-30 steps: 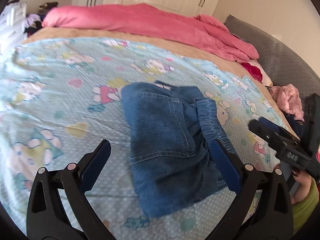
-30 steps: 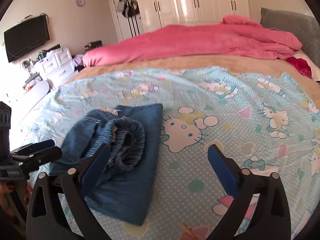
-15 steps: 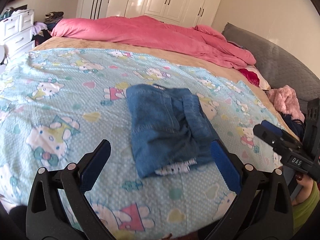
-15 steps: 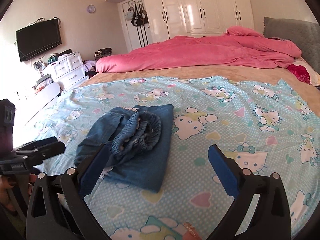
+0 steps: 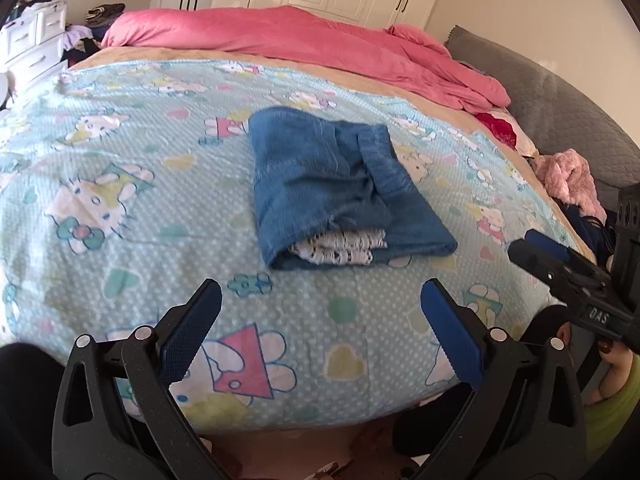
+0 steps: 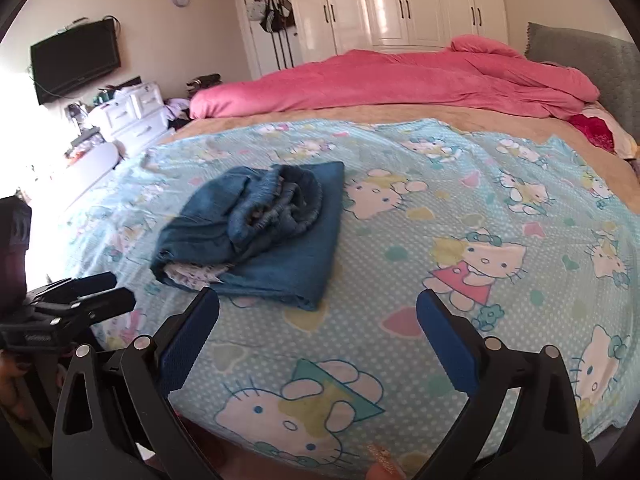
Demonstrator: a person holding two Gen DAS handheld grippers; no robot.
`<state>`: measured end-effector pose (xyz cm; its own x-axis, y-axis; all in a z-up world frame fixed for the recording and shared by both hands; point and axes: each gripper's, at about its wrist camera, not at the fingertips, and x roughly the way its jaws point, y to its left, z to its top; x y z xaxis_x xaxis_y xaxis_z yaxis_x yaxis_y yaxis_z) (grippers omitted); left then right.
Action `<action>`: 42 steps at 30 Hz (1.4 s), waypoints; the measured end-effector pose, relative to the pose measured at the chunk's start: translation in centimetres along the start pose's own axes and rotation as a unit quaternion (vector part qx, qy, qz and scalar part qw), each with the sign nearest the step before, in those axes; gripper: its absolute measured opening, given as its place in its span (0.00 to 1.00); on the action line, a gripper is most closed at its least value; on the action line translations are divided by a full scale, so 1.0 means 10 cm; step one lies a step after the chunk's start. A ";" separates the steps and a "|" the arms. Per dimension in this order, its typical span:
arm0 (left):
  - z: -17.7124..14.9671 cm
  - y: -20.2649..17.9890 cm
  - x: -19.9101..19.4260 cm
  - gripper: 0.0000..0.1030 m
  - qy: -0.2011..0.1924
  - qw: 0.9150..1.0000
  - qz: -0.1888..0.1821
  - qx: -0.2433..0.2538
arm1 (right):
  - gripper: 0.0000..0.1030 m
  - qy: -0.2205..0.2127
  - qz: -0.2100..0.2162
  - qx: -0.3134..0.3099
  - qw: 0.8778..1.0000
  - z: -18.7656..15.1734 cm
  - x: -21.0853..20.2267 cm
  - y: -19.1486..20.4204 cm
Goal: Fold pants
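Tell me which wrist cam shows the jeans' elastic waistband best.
Right wrist. The folded jeans lie with the gathered elastic waistband bunched on top and facing that camera. In the left wrist view the jeans show mostly flat denim and white printed lining at the near edge; the waistband is only a narrow strip.

Folded denim pants (image 6: 264, 236) lie on the cartoon-print sheet (image 6: 440, 216), right gripper (image 6: 318, 328) jaws spread, empty.

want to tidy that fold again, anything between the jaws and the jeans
Nothing visible. Only bare patterned sheet lies between the open left gripper and the folded jeans, and likewise ahead of the open right gripper. Neither touches the jeans.
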<state>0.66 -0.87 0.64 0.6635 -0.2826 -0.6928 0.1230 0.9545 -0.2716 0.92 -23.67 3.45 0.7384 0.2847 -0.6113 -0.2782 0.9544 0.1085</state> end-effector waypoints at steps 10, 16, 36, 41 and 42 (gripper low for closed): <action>-0.08 0.09 0.18 0.91 0.019 1.000 0.009 -0.011 | 0.96 0.036 -0.008 -0.009 0.999 -0.15 0.29 -0.01; -0.06 0.11 0.20 0.91 0.016 1.000 0.012 -0.015 | 0.96 0.028 -0.005 -0.021 0.999 -0.15 0.29 0.03; -0.05 0.10 0.20 0.91 0.015 0.999 0.027 -0.011 | 0.96 0.031 -0.007 -0.017 0.999 -0.15 0.31 -0.02; -0.05 0.11 0.23 0.91 0.020 0.999 0.034 -0.012 | 0.96 0.035 -0.008 -0.014 0.999 -0.16 0.34 -0.03; -0.05 0.11 0.23 0.91 0.020 0.999 0.035 -0.012 | 0.96 0.035 -0.008 -0.014 0.999 -0.16 0.34 -0.03</action>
<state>1.96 -0.48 -1.57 0.6405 -0.2195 -0.7359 0.0589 0.9695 -0.2379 2.48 -23.14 0.10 0.6981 0.2620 -0.6663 -0.2844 0.9555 0.0778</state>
